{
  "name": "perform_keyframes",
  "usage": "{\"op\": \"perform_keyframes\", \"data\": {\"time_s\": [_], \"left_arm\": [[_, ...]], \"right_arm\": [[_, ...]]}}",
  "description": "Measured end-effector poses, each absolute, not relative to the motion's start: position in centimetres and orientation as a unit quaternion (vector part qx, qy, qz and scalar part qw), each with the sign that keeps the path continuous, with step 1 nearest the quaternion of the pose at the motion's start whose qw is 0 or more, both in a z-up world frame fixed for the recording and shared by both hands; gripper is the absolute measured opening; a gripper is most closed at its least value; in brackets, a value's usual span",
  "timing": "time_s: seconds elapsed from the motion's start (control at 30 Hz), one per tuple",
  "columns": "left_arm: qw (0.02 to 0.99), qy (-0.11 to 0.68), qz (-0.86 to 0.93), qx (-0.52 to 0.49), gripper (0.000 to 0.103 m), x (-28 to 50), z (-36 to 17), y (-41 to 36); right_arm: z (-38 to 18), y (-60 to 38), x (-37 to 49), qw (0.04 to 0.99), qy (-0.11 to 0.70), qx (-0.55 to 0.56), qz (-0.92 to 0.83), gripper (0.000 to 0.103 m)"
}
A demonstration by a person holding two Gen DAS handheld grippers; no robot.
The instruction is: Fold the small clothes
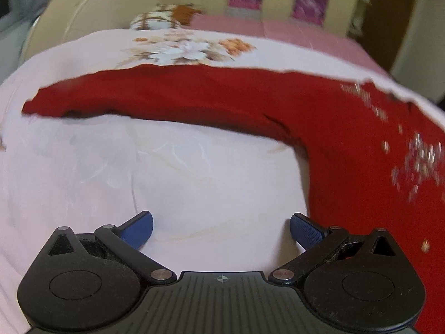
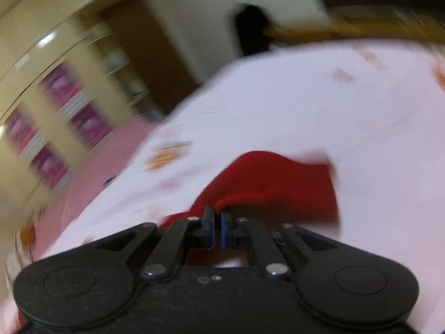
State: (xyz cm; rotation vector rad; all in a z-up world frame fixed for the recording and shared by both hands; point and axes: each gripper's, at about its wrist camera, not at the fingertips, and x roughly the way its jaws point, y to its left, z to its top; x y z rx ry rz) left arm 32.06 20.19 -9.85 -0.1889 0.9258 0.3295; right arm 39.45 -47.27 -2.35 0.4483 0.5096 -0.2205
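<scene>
We are only beginning the fold: the red garment point(image 1: 250, 103) is lying spread on the floral bedsheet point(image 1: 178, 167), beyond and right of the left gripper point(image 1: 221, 229), whose jaws are gaping wide and empty. The right gripper point(image 2: 217, 224) is pinching its soft, matte knit edge (sparkly trim is showing).

Left tongs point(image 1: 221, 229) gape wide; right tongs point(image 2: 217, 218) pinched together.
</scene>
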Motion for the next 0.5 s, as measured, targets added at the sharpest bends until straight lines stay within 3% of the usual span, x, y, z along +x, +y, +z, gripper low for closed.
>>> {"op": "perform_keyframes", "data": {"time_s": [0.5], "left_arm": [[0.921,0.320,0.100,-0.198,0.103,31.1,-5.0,20.8]], "right_arm": [[-4.3,-13.7,37.1,0.929,0.313,-0.013,0.196,0.005]]}}
